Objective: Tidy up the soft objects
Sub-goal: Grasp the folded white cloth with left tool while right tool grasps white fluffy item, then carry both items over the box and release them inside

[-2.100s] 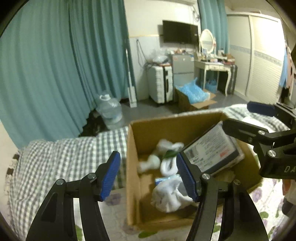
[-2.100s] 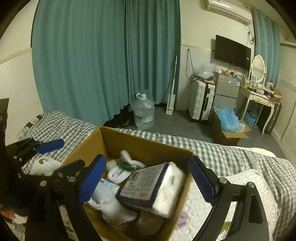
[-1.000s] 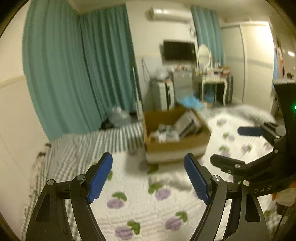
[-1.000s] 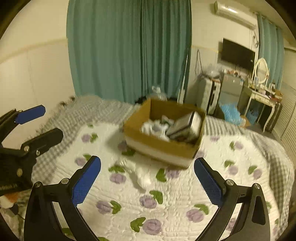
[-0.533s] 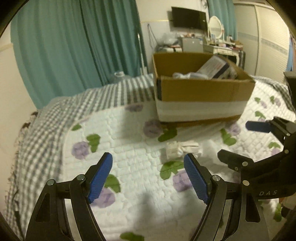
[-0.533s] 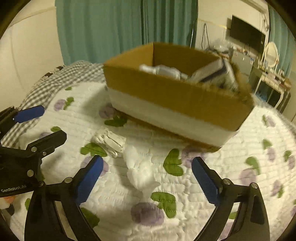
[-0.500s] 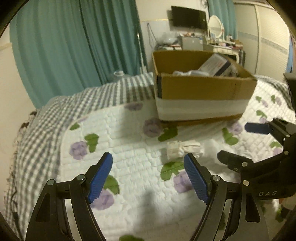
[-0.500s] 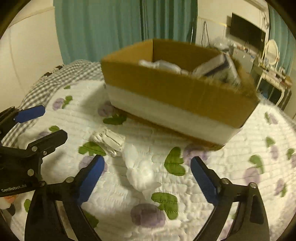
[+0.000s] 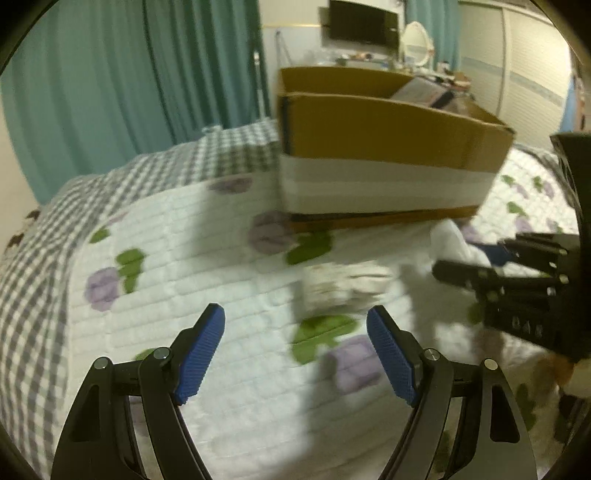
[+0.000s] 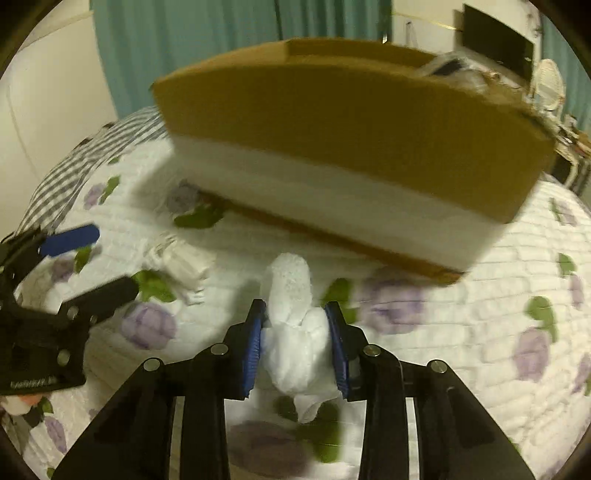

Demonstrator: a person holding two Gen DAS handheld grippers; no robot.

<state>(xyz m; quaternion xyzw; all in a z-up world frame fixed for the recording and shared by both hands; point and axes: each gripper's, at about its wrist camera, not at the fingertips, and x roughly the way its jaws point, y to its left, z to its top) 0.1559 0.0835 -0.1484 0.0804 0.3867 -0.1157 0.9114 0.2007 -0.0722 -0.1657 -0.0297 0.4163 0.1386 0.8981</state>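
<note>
My right gripper [image 10: 295, 332] is shut on a white fluffy sock [image 10: 293, 325] on the floral quilt, just in front of the cardboard box [image 10: 351, 122]. The sock also shows in the left wrist view [image 9: 448, 240] between the right gripper's fingers [image 9: 465, 275]. A second, folded white sock [image 9: 345, 286] lies on the quilt ahead of my open, empty left gripper [image 9: 295, 347]; it also shows in the right wrist view [image 10: 181, 264]. The box [image 9: 388, 147] holds a packet [image 9: 424, 90] and other items, mostly hidden by its wall.
The white quilt with purple flowers [image 9: 184, 258] covers the bed over a grey checked blanket [image 9: 33, 258]. Teal curtains [image 9: 129, 74] hang behind. A TV [image 9: 360, 18] and dresser stand at the far wall.
Both grippers moved forward and lower toward the socks. My right gripper closed on the fluffy white sock. The left gripper stays open.
</note>
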